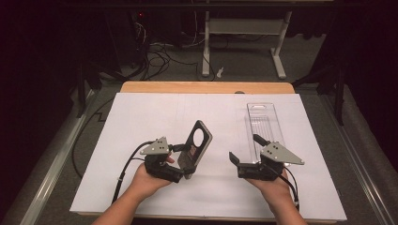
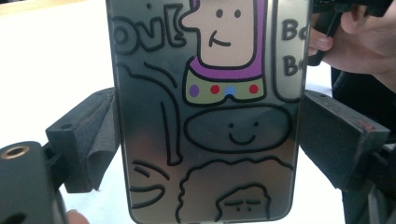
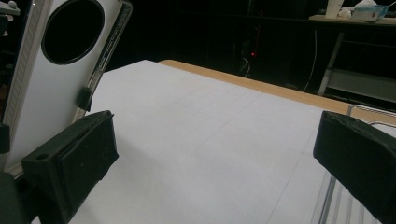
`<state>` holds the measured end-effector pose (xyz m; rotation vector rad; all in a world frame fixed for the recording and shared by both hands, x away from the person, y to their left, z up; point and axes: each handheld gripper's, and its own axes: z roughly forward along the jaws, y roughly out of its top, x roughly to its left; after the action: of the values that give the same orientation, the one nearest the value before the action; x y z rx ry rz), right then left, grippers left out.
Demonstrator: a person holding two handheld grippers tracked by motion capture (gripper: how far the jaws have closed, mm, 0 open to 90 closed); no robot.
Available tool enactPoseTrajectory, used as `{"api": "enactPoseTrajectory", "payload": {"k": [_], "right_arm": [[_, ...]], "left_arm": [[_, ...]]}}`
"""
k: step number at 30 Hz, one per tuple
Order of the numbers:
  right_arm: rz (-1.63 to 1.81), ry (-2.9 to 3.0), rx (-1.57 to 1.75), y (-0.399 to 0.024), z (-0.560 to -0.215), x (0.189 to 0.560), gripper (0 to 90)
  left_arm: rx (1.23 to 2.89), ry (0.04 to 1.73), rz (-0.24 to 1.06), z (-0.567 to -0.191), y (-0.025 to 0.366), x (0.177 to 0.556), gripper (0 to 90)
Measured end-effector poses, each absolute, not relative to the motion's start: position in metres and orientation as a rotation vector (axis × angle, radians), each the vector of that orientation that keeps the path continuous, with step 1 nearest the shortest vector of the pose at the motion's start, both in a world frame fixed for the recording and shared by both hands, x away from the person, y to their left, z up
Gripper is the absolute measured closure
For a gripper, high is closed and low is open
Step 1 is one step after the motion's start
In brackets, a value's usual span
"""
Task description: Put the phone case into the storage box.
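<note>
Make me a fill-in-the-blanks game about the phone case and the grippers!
1. The phone case is held by the ____ gripper.
2. The right gripper has its jaws ____.
3. The clear tray lies by the ____ gripper.
4. The hole in the case is shaped like a ____.

Missing words: left; open; right; circle

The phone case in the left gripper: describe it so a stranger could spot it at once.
On the white table cover, look left of centre, where the left gripper clamps a flat, dark phone case tilted up off the surface. Unlike the clear plastic tray lying flat at the right, it has a big round hole near its top and cartoon doodles on one face.
</note>
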<state>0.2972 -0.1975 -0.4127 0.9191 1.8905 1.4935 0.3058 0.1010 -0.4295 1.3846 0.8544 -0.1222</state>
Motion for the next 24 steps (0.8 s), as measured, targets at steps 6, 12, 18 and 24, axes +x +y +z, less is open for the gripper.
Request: {"api": "enactPoseTrajectory", "payload": {"k": [6,12,18,24], "right_arm": [[1.507,1.908,0.903,-0.196,-0.413,0.296,0.2],[1.518,1.926,0.883,-0.195,-0.413,0.295,0.2],[1.526,1.947,0.863,-0.195,-0.413,0.294,0.2],[1.541,1.979,0.842,-0.193,-0.414,0.293,0.3]], "left_arm": [[1.413,0.825,-0.158,-0.432,0.1,0.301,13.1],[1.432,0.812,-0.201,-0.435,0.103,0.299,13.1],[1.44,0.783,-0.236,-0.435,0.105,0.296,13.0],[1.453,0.758,-0.269,-0.436,0.105,0.293,13.0]]}}
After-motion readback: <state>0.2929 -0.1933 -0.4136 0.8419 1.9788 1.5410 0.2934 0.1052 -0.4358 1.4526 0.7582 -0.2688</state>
